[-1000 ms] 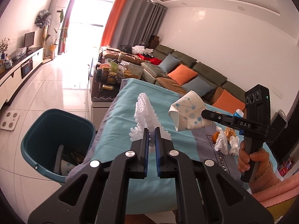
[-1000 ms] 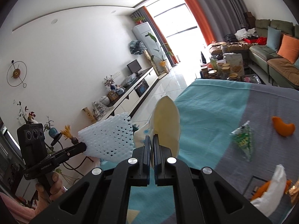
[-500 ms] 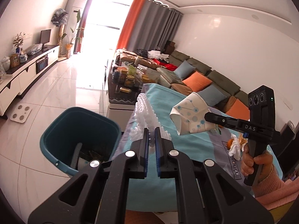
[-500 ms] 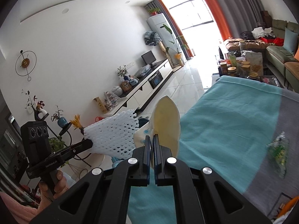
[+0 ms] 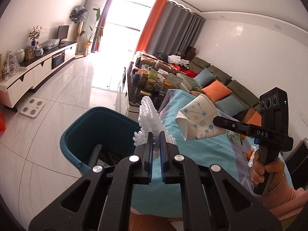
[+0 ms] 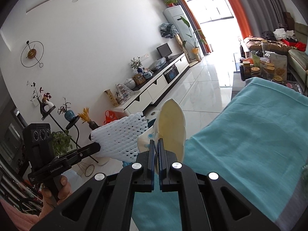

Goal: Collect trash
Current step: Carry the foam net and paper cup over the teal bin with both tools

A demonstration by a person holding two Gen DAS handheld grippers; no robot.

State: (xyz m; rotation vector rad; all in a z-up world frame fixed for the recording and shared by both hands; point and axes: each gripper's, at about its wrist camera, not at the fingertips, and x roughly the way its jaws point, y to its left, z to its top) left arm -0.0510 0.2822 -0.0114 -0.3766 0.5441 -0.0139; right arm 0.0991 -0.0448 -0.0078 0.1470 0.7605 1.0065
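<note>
My left gripper (image 5: 156, 134) is shut on a white foam fruit net (image 5: 149, 115), held in the air over the near right rim of a teal trash bin (image 5: 80, 132) on the floor. The net (image 6: 120, 136) and the left gripper (image 6: 96, 147) also show in the right wrist view. My right gripper (image 6: 156, 141) is shut on a crushed paper cup (image 6: 172, 125), white with blue dots. In the left wrist view the cup (image 5: 198, 121) hangs over the teal cloth of the table (image 5: 202, 150), right of the bin, pinched by the right gripper (image 5: 216, 121).
More litter (image 5: 233, 136) and orange scraps (image 5: 250, 154) lie further right on the table. A low table with jars (image 5: 150, 82) and a sofa (image 5: 221, 88) stand behind. A TV cabinet (image 5: 38, 67) lines the left wall. A white scale (image 5: 32, 108) lies on the tiled floor.
Both grippers have carried their trash leftward off the table toward the bin. The bin now sits nearer and larger under the foam net; the table litter has slid out to the right.
</note>
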